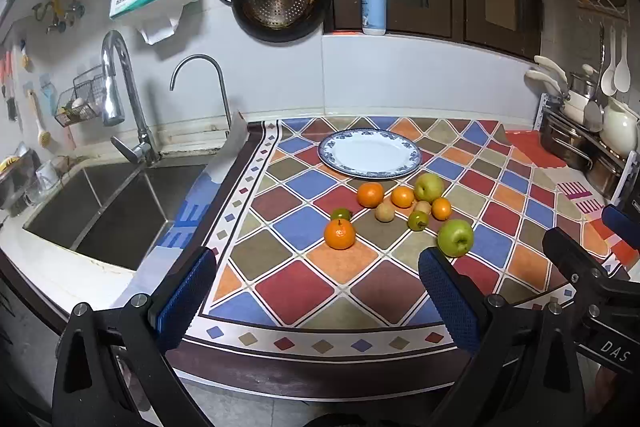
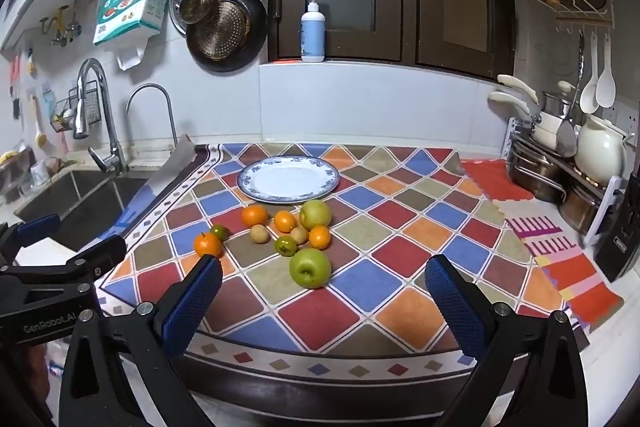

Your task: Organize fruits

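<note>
While plate (image 1: 404,169) bare: four oranges (image 1: 339,234), two apples (image 1: 455,237).

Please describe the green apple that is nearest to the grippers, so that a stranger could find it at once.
Find the blue-rimmed plate on the chequered mat; the loose fruit lies just in front of it. The near green apple sits at the front of that cluster, brighter green than the yellowish apple beside the plate.
</note>
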{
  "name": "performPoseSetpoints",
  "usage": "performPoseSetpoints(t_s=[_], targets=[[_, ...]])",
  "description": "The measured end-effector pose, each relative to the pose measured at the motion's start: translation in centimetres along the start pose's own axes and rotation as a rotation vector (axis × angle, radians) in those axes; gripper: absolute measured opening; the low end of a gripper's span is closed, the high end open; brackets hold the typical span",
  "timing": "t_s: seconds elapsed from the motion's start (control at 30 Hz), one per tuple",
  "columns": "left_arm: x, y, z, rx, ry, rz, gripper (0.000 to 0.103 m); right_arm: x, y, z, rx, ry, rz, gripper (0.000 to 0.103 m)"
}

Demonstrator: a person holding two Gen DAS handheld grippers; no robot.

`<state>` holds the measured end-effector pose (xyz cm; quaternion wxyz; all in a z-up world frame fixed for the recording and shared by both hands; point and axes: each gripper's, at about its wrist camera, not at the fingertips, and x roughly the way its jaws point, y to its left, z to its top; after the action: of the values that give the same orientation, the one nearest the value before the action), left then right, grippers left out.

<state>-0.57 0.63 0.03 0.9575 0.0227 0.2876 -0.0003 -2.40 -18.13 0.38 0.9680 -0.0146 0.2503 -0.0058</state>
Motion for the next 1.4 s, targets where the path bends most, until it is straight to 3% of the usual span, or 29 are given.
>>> performPoseSetpoints(t_s=[1.4], targets=[[-0.65, 0.32, -0.05, -0.009, -0.007, 0.004, 0.103, -0.07, 0.03, 0.27, -0.010, -0.014, 0.016, 0.102]])
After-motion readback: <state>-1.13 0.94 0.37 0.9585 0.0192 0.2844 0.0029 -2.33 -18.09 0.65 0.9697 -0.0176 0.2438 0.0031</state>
